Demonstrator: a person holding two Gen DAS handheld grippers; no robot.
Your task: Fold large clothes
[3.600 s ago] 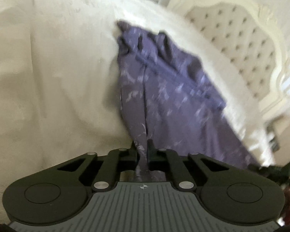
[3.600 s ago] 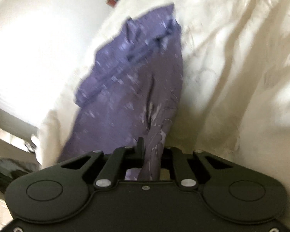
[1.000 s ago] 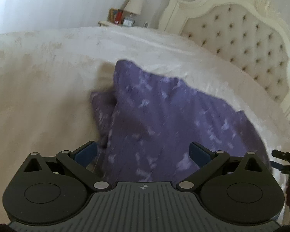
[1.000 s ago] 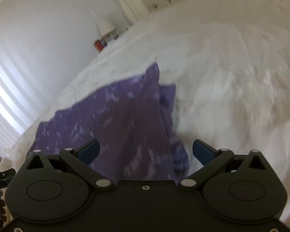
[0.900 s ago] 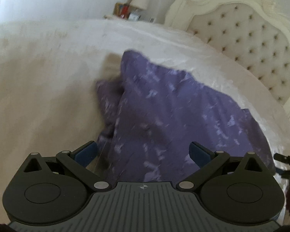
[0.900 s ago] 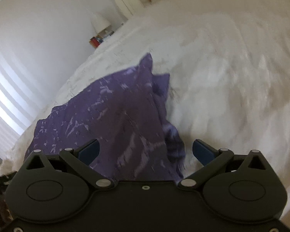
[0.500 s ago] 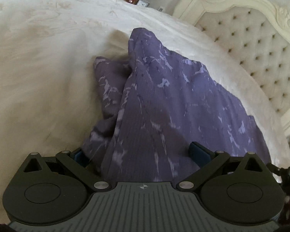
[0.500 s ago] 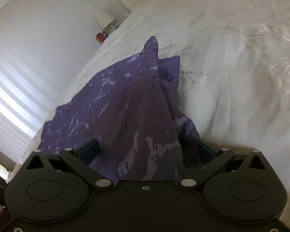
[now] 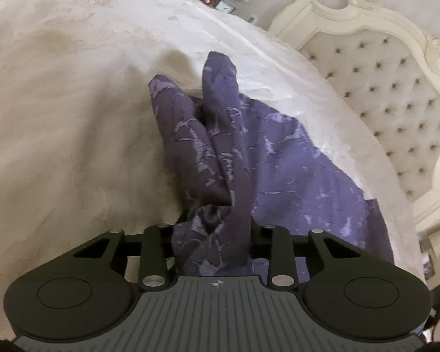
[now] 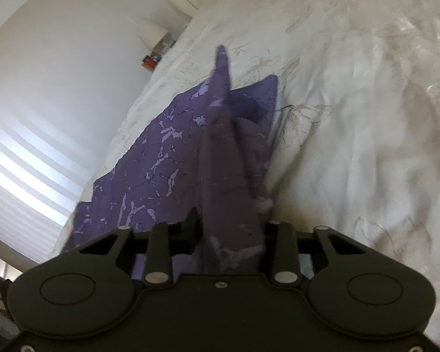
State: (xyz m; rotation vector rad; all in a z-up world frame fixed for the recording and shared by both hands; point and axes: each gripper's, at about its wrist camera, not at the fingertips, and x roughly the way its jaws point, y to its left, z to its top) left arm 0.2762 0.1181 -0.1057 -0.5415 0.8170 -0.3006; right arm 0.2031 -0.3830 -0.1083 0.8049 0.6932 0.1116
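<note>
A large purple garment with pale marbled print lies spread on a white bed cover. My left gripper has a thick bunch of the garment's near left edge between its jaws, which are closing and squeeze the cloth into a ridge. In the right wrist view the same garment runs off to the left. My right gripper is closing too, and pinches a raised fold of the near right edge. Cloth hides the fingertips of both.
A cream tufted headboard stands at the right of the bed. A lamp and small items sit on a nightstand beyond the bed. Bright window blinds fill the left. Embroidered white cover spreads to the right.
Both grippers, wide open over the garment's edge a second ago, sank onto it and drew their jaws in on bunched cloth. The fabric now stands up in ridges.
</note>
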